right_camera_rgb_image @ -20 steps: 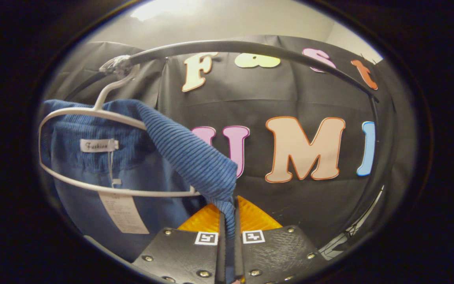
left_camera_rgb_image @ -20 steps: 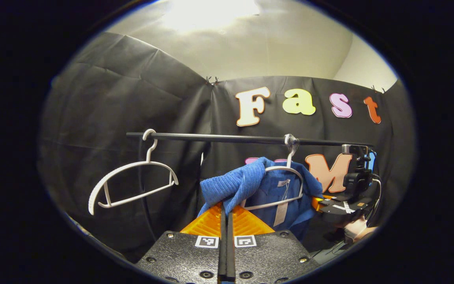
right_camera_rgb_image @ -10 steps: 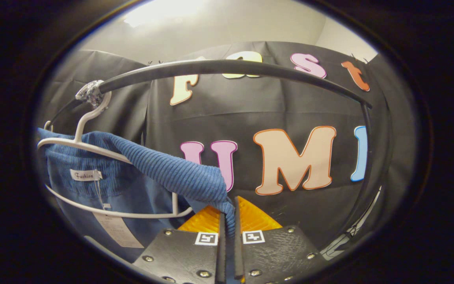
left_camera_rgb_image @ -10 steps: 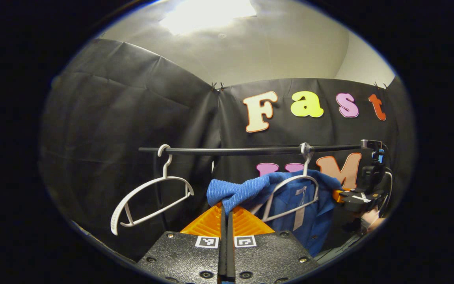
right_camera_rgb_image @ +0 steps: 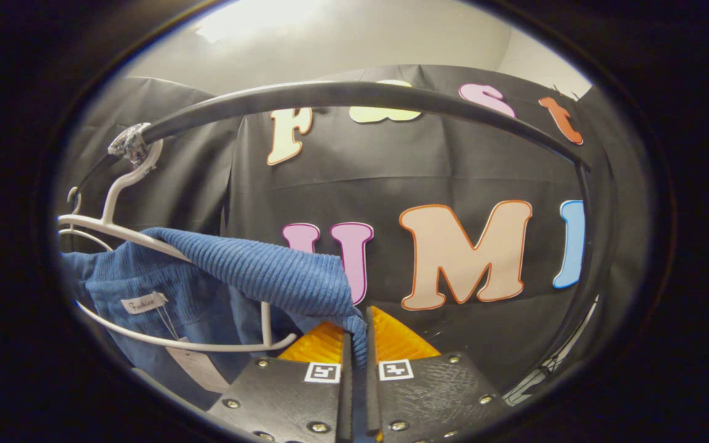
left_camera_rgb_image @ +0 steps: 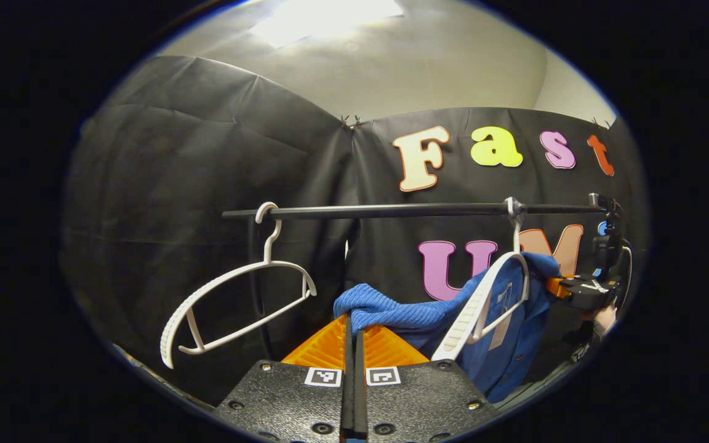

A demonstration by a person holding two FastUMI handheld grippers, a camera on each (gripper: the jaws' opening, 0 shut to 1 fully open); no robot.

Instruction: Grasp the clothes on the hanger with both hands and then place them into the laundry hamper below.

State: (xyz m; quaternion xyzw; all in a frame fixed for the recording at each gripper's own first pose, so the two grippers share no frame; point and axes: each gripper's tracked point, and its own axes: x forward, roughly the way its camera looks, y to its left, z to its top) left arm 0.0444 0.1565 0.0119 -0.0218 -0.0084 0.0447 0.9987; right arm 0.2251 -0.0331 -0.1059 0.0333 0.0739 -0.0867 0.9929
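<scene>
An empty white hanger (left_camera_rgb_image: 231, 301) hangs tilted from the black rail (left_camera_rgb_image: 391, 211) up and to the left of the left jaws, while that rail (right_camera_rgb_image: 354, 98) arches high above the right jaws under a pale ceiling (left_camera_rgb_image: 404, 67) with a bright light patch (left_camera_rgb_image: 324, 15).

clothes (left_camera_rgb_image: 502, 344): blue, with thin ribbed lines
tag on clothes (right_camera_rgb_image: 144, 303): white
left hanger (left_camera_rgb_image: 231, 307): white
right hanger (left_camera_rgb_image: 484, 301): white
rail (left_camera_rgb_image: 391, 211): black
</scene>
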